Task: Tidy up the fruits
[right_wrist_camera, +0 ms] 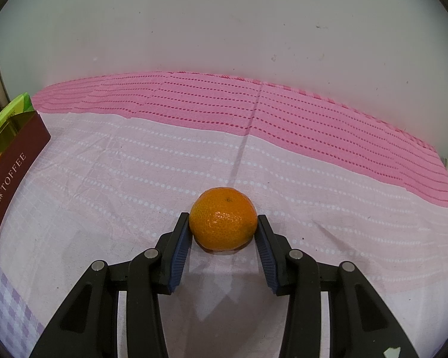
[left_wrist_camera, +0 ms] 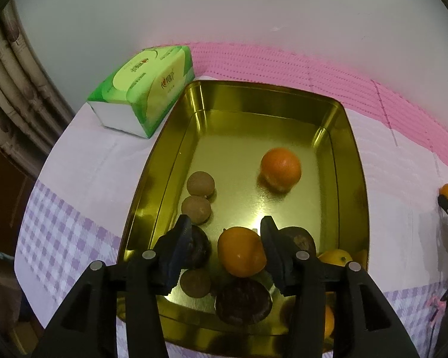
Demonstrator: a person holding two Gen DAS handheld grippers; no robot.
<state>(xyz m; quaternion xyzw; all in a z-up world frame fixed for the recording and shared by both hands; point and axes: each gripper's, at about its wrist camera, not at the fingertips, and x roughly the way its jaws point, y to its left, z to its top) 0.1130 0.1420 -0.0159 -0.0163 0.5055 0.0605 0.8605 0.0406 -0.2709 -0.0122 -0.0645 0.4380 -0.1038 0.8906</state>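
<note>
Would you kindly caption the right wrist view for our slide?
Right hand-held gripper closed on a mandarin resting on the pink tablecloth.

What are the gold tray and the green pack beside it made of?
The gold tray: likely tin-plated metal, glossy, since its floor mirrors fruit and light glare. The green pack: probably soft plastic film around tissues; its printed wrap shows a faint sheen and rounded, slightly sagging edges.

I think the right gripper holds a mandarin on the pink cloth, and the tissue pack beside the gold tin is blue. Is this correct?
Not quite. The tissue pack is green, not blue, as the left wrist view shows. The rest holds: the right gripper is closed on the mandarin on the pink cloth, and the pack lies beside the gold tin.
</note>
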